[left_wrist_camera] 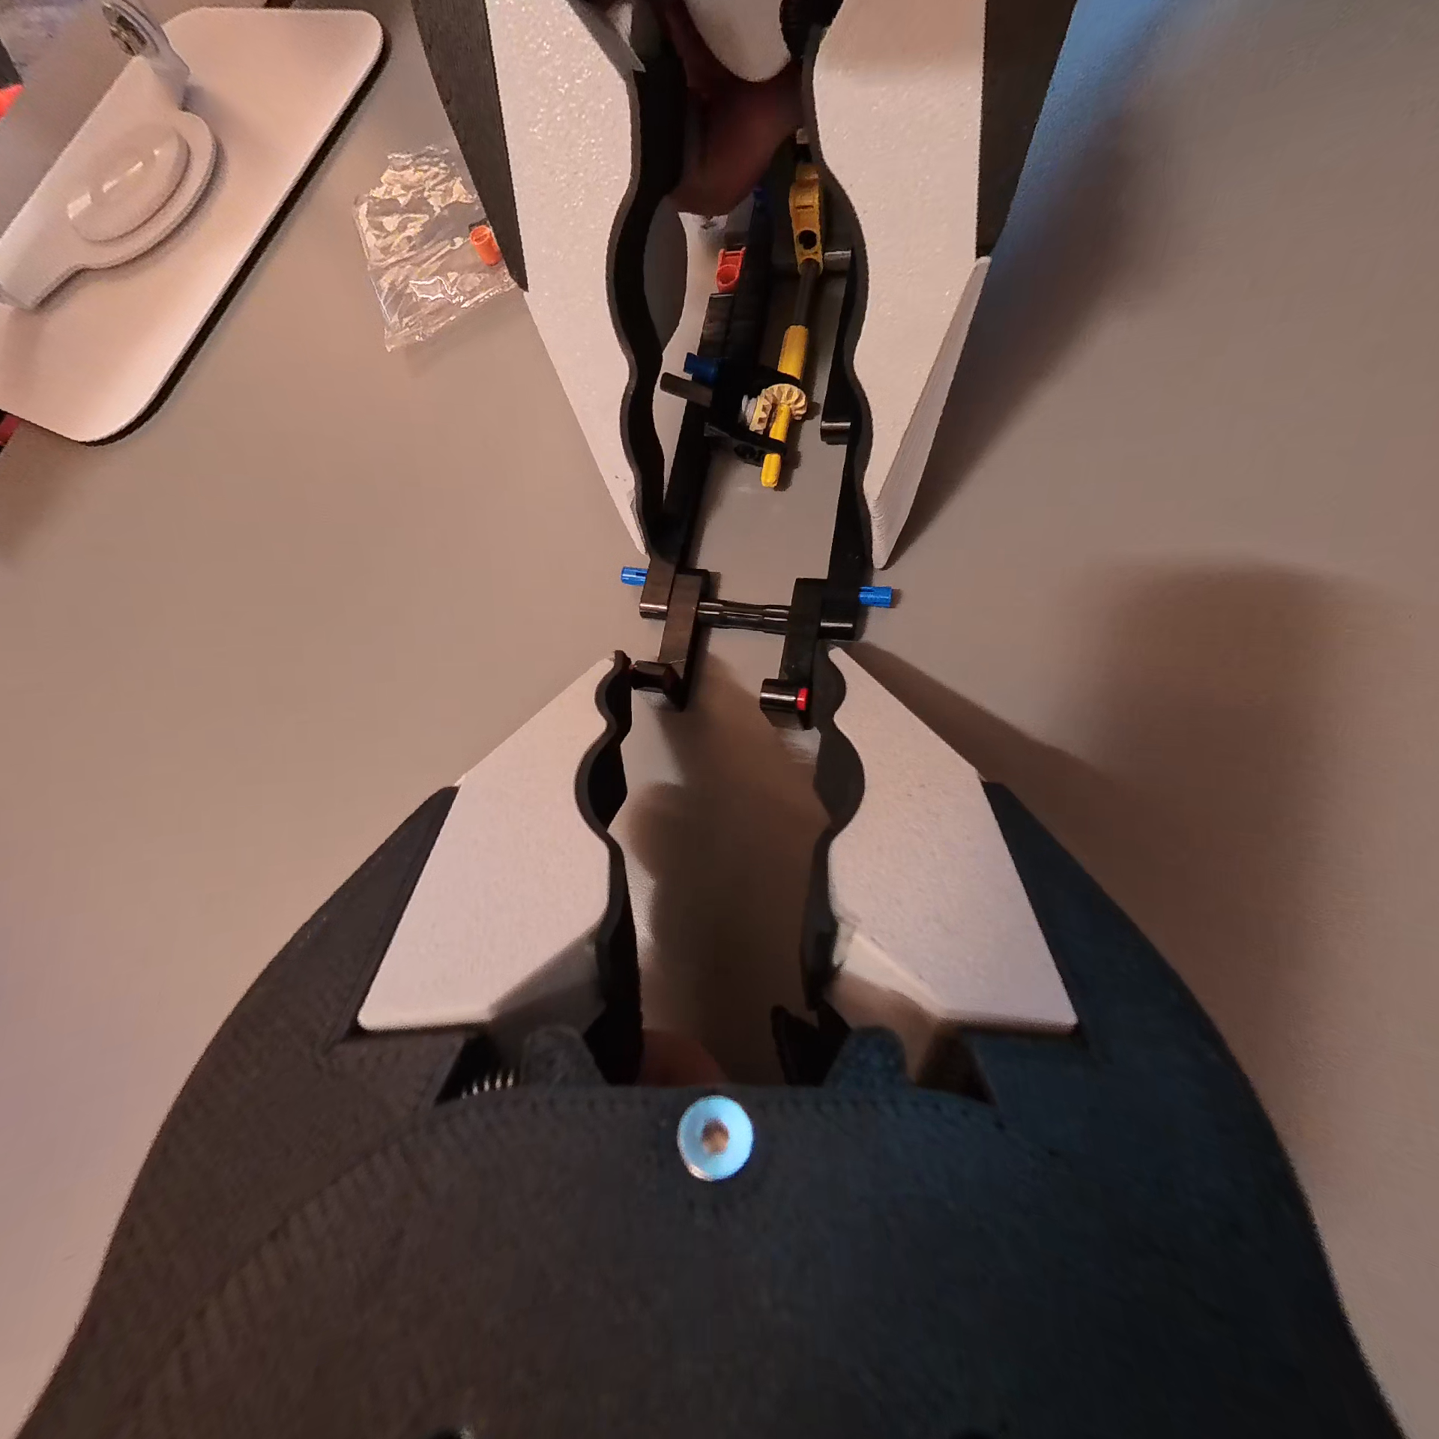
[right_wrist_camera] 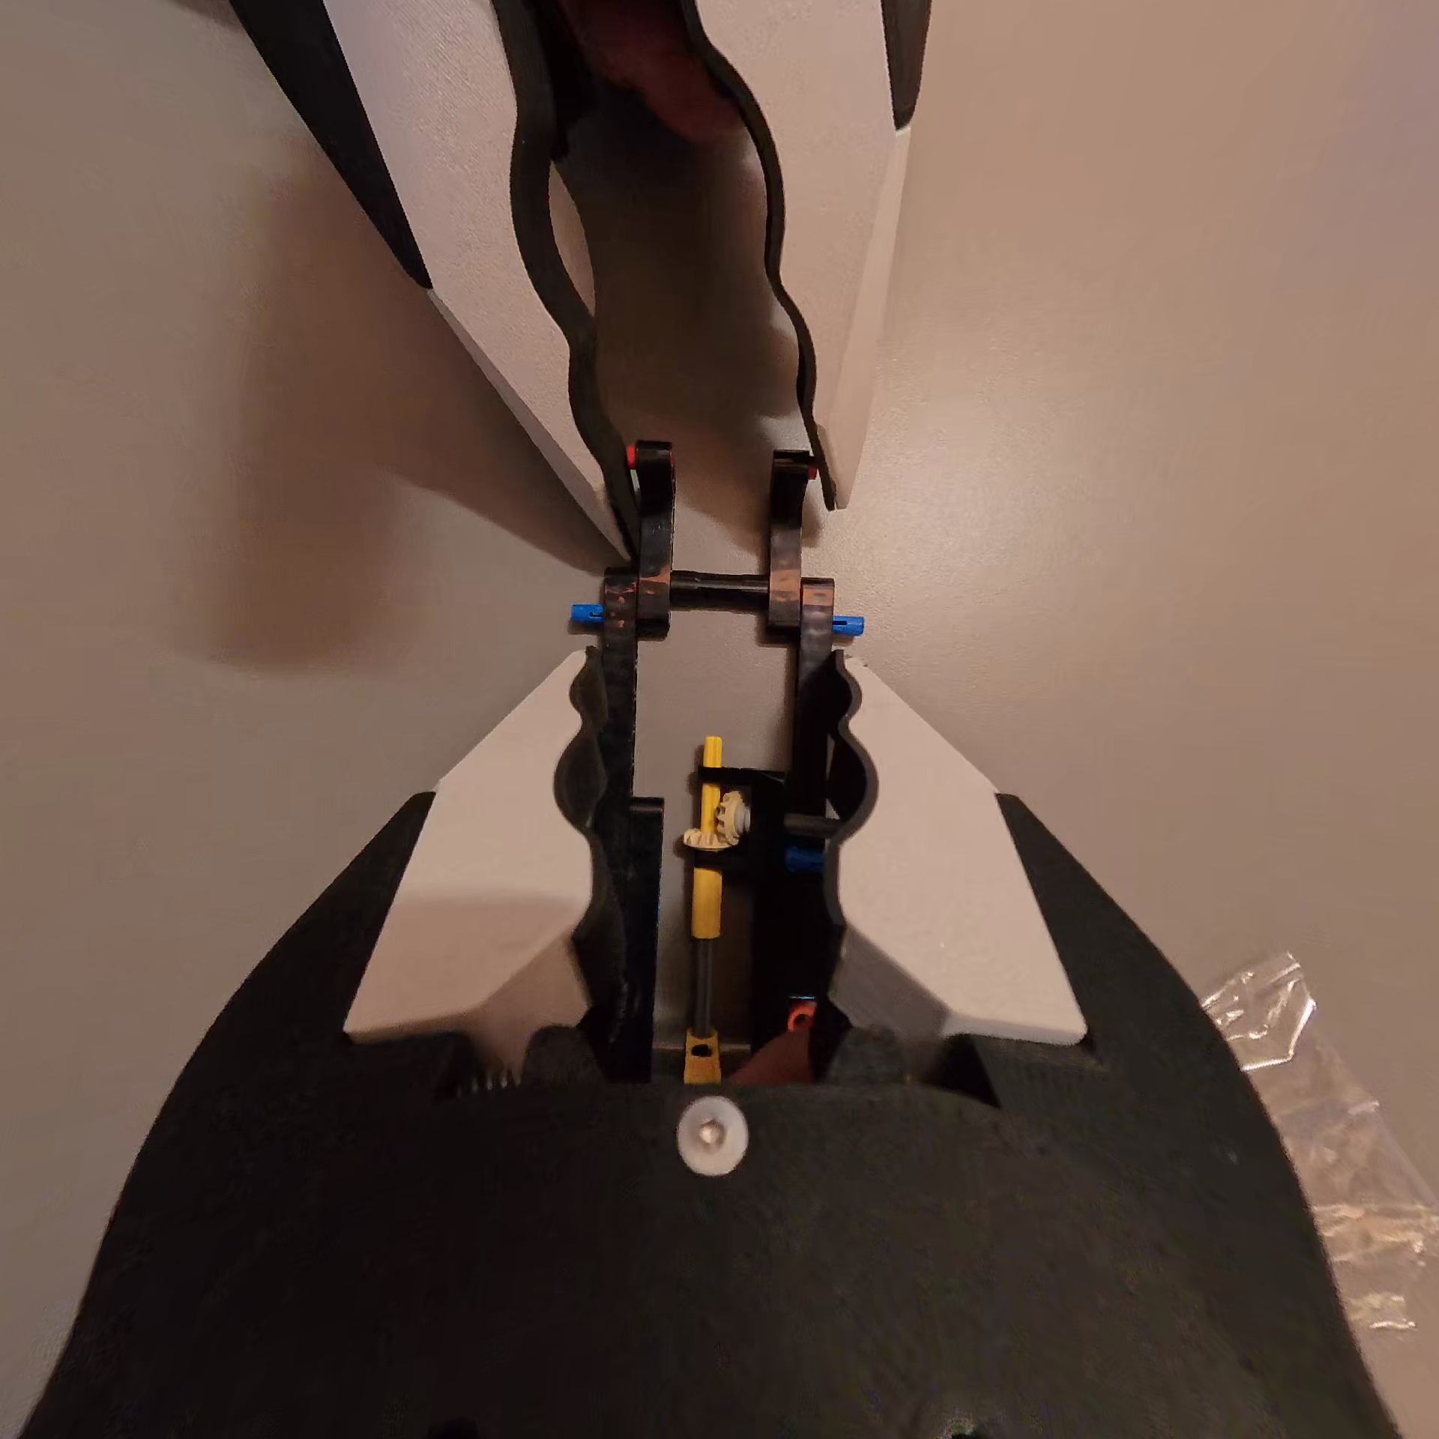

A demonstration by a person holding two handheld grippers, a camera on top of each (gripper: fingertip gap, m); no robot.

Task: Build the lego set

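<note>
A black Lego frame (left_wrist_camera: 747,611) lies on the grey table (left_wrist_camera: 311,623) between my two grippers, which face each other. It has two long beams, a cross axle, blue pins (left_wrist_camera: 635,576) at the sides, a yellow axle (left_wrist_camera: 794,350) and tan bevel gears (left_wrist_camera: 775,405). My left gripper (left_wrist_camera: 728,681) is shut on the two short arms at the frame's near end, beside a red pin (left_wrist_camera: 802,695). My right gripper (right_wrist_camera: 715,670) is shut around the long beams of the frame (right_wrist_camera: 716,592). Each gripper shows in the other's view, the right (left_wrist_camera: 759,545) and the left (right_wrist_camera: 724,522).
A crumpled clear plastic bag (left_wrist_camera: 424,241) holding an orange piece lies at the left rear; it also shows in the right wrist view (right_wrist_camera: 1324,1129). A white flat stand base (left_wrist_camera: 257,156) sits at the far left corner. My two grippers' fingertips are within a few centimetres of each other. The yellow axle (left_wrist_camera: 794,350) lies around 6 cm away from my right fingertips. Seen from the right wrist view (right_wrist_camera: 703,898) as well.
</note>
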